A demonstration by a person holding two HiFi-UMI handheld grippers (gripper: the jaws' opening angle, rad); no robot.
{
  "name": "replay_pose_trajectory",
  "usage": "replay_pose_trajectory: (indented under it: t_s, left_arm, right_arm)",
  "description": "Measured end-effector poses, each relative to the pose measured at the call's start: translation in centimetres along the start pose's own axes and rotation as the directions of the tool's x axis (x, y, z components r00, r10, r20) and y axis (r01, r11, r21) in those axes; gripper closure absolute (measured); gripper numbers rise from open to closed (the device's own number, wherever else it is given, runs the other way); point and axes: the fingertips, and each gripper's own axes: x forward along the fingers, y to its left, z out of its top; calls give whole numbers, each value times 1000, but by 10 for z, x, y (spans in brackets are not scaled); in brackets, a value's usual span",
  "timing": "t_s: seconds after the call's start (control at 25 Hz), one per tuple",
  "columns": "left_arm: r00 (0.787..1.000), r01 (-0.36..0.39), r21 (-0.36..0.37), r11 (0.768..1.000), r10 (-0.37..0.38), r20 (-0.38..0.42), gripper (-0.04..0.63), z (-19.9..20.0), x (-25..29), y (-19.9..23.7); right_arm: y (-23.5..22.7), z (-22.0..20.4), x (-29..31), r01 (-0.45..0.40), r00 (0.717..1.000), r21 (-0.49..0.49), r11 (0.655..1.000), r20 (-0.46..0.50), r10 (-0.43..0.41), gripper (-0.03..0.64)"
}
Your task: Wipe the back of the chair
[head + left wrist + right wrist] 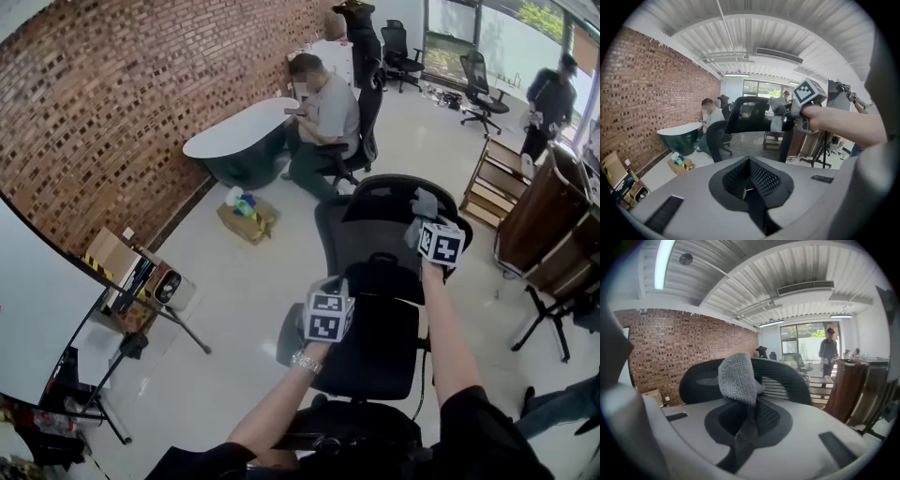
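Note:
A black mesh office chair (370,246) stands right in front of me, its back towards me. My right gripper (427,221) is shut on a grey cloth (424,202), which it holds up at the right of the chair back's top edge (398,185). In the right gripper view the cloth (737,378) sticks up out of the shut jaws (747,420) before the curved back (785,376). My left gripper (330,300) hovers lower, over the left of the seat, apart from the chair. The left gripper view shows its jaws (750,187) shut on nothing, facing the chair back (750,115), the cloth (777,115) and the right gripper (806,93).
A person (323,112) sits at an oval table (239,131) by the brick wall. An open cardboard box (247,217) lies on the floor. Wooden shelves (492,187) and a brown cabinet (544,220) stand right. A tripod stand (141,337) is at my left.

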Motion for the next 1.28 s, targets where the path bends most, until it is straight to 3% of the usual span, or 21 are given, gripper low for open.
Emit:
replay_pose_trajectory:
  t_s: [0.12,0.28,0.36,0.44,0.6,0.76,0.92,1.12,1.28]
  left_arm:
    - [1000,26,-9,1000,-26,3,592,0,9,-12]
    - [999,37,-20,999,-36,7,592,-1,12,-20]
    - [1000,25,-17,1000,-25,9,592,-3,9,-18]
    - [1000,9,-18,1000,-8,6,592,-6,4,-14]
    - [999,-37,-38,999,38,12,591,-3,-7,4]
    - [997,-72,-47,996,72,13,592,-6,-18,21]
    - [996,-91,-45,995,92,12,592,-7,-24,25]
    - [997,-79,-55,995,80,16,592,-11,-22,30]
    - [998,-57,-62,996,58,3,591,-16,-15,29]
  right_arm:
    - [-52,-9,-23,31,1000,19,999,6,-31,592]
    - [-59,-23,-42,78,997,-36,996,-20,-79,591]
    - [-31,-24,-47,34,999,-26,999,-8,-34,591]
    - [18,-26,-47,-69,998,-18,997,-2,69,591]
    - [131,-42,-21,-277,960,-29,960,-49,276,591]
    - [198,-48,9,-331,942,-74,941,-83,325,591]
    - [176,-60,30,-264,957,-82,961,-147,250,591]
    - [57,-64,19,-14,993,8,1000,-115,15,591]
    - [-39,-78,-9,151,984,121,981,-115,-137,591]
